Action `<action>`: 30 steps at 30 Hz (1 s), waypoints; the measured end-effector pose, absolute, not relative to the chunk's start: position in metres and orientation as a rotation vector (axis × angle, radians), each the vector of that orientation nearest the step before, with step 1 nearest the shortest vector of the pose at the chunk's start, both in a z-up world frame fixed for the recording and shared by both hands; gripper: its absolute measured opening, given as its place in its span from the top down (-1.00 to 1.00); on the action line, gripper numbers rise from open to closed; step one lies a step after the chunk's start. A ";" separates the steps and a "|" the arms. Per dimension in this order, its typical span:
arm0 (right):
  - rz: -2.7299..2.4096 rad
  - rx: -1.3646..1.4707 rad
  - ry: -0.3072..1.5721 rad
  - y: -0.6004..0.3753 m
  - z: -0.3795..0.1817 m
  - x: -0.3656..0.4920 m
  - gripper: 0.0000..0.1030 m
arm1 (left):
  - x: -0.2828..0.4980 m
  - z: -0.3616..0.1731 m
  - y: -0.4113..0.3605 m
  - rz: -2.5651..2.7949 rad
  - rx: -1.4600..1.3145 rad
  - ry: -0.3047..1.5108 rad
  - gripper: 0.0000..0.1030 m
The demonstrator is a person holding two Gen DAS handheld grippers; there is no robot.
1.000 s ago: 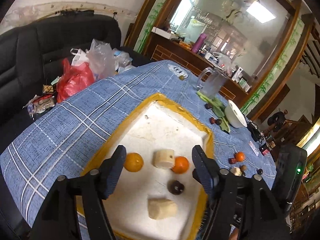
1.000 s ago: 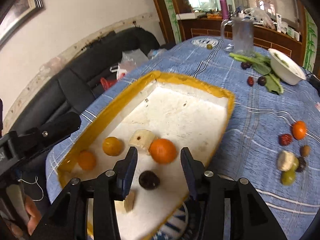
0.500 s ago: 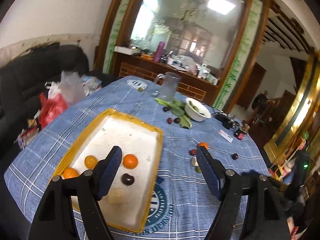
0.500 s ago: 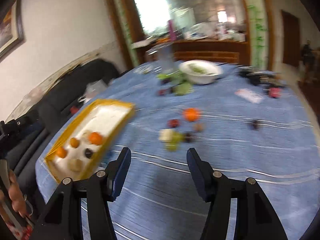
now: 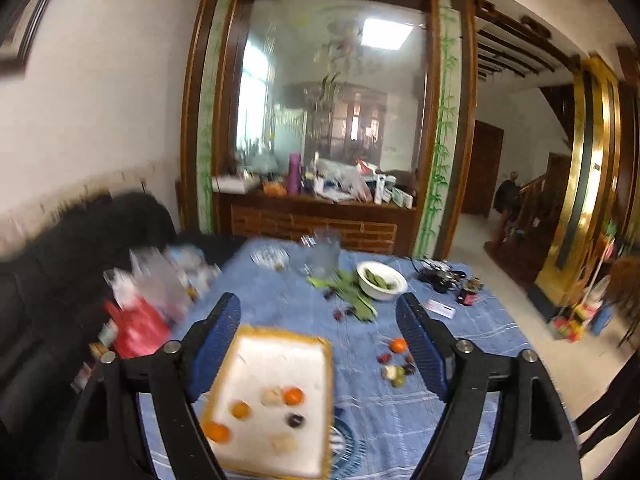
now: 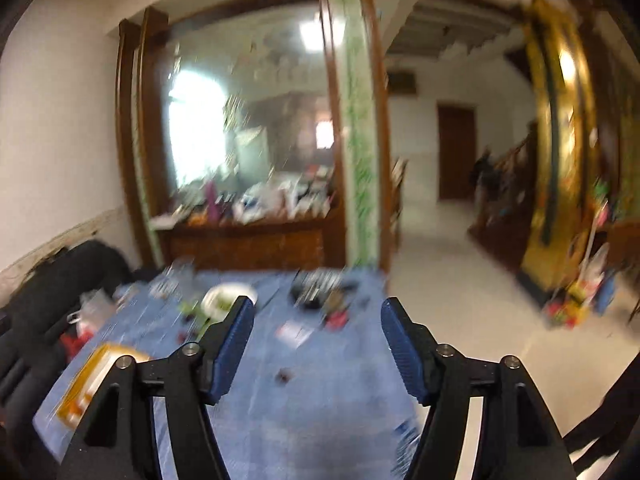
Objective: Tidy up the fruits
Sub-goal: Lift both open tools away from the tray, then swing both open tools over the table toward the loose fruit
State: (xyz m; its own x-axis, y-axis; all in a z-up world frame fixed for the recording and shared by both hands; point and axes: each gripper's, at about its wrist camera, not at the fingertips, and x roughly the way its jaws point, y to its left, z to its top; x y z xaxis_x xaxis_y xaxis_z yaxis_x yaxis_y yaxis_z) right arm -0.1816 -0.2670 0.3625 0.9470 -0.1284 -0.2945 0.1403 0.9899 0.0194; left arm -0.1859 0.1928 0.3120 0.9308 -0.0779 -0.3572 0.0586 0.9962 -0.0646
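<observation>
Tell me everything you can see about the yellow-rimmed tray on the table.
The tray is a shallow rectangle with a yellow rim and a white, foam-like floor, lying flat on the blue checked tablecloth. It holds three orange fruits, two pale chunks and one dark round fruit, all apart. No fingers touch it; the view is slightly blurred.

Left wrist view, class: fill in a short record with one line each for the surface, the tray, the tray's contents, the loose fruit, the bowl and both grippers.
surface: table under a blue checked cloth
tray: white, yellow-rimmed tray, near side of the table
tray contents: three orange fruits, one dark fruit, two pale pieces
loose fruit: small cluster on the cloth right of the tray
bowl: white bowl holding greens, far side
left gripper: jaws opening, nothing between them
right gripper: jaws opening, nothing between them; view blurred
</observation>
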 end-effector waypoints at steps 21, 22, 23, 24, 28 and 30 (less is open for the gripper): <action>-0.068 0.082 0.525 -0.222 0.250 -0.191 -0.69 | -0.163 0.284 0.131 -0.422 -0.093 0.364 -0.85; -0.074 0.073 0.532 -0.222 0.246 -0.185 -0.69 | -0.160 0.282 0.124 -0.419 -0.082 0.364 -0.85; -0.079 0.067 0.543 -0.224 0.244 -0.174 -0.69 | -0.152 0.281 0.111 -0.403 -0.052 0.367 -0.85; -0.075 0.078 0.551 -0.223 0.243 -0.162 -0.69 | -0.147 0.282 0.102 -0.394 -0.038 0.373 -0.85; 0.043 0.219 0.624 -0.231 0.215 -0.122 -0.69 | -0.131 0.272 0.077 -0.422 -0.107 0.413 -0.85; 0.103 0.197 0.652 -0.228 0.191 -0.122 -0.69 | -0.130 0.259 0.064 -0.397 -0.090 0.413 -0.85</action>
